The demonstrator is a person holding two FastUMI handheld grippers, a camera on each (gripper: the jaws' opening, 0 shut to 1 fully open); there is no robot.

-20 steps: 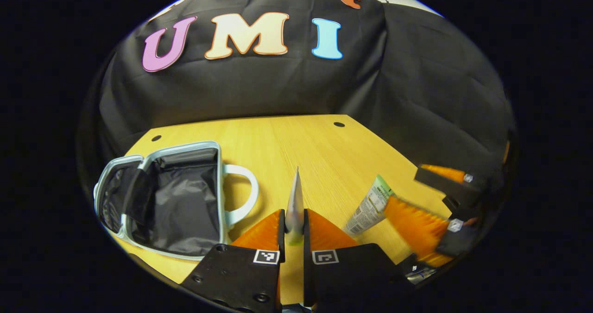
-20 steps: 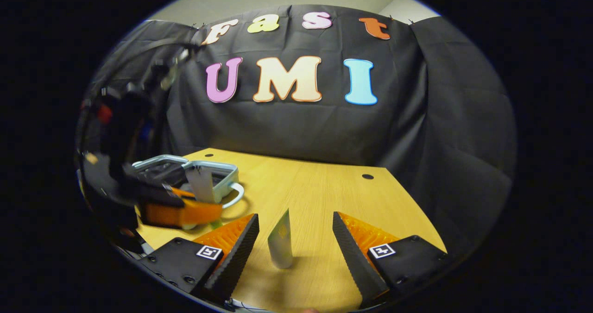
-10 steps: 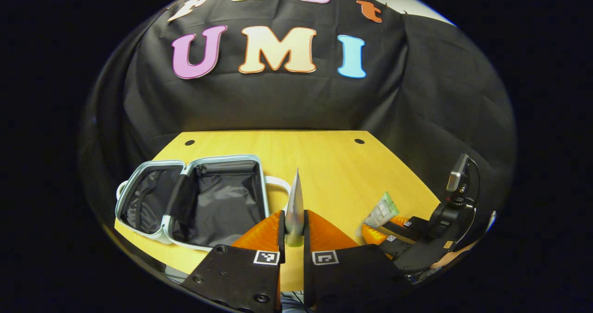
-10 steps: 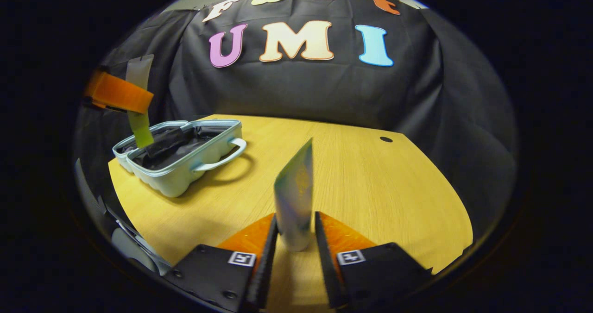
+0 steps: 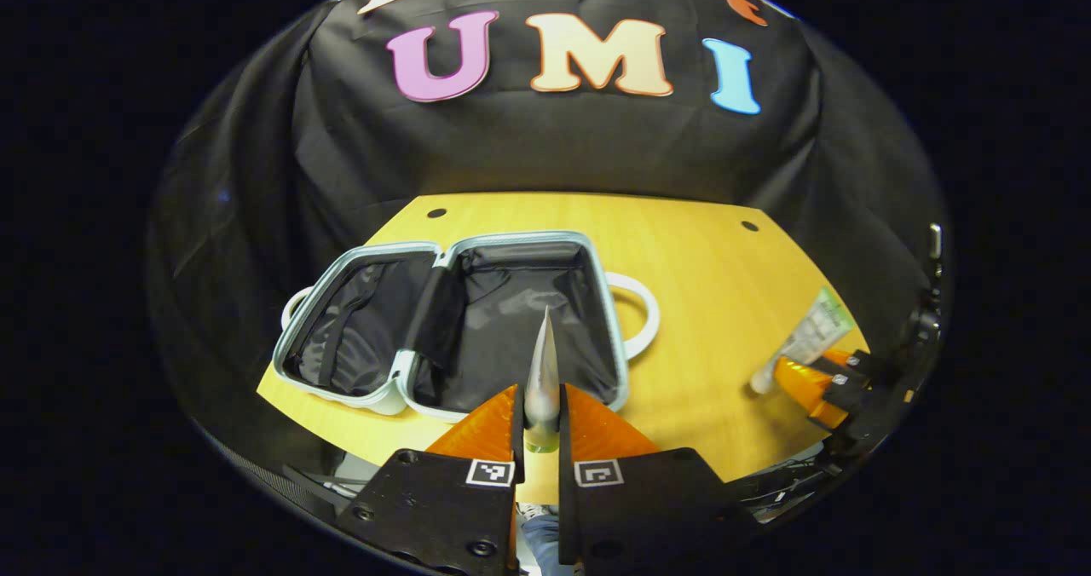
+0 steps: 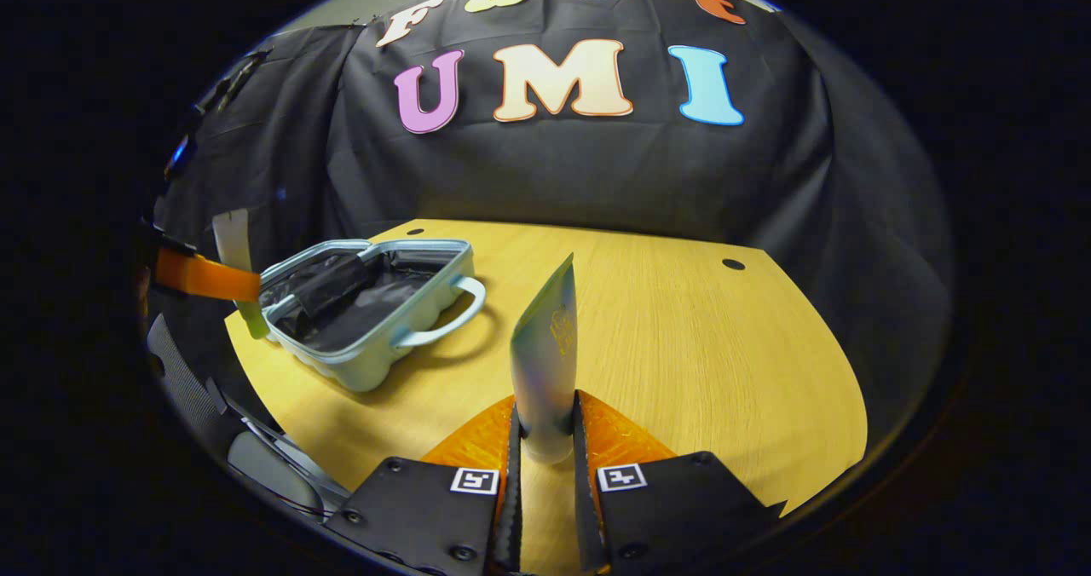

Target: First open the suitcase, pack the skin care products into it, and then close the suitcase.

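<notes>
Altogether two tubes (image 5: 542, 371) (image 6: 545, 363), one suitcase (image 5: 477, 320).

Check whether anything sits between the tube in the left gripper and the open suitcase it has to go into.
Nothing visible does. The left gripper holds its tube just short of the suitcase, which lies open with both dark-lined halves bare. The other tube is in the right gripper, off to the side.

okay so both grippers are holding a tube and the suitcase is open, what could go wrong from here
1. The left gripper pinches its tube near one end, so it may pivot or slip before it reaches the suitcase.
2. Dropped from this height, that tube might catch on the dark flap between the halves.
3. The right gripper and its tube could bump the left one if both approach together.
</notes>
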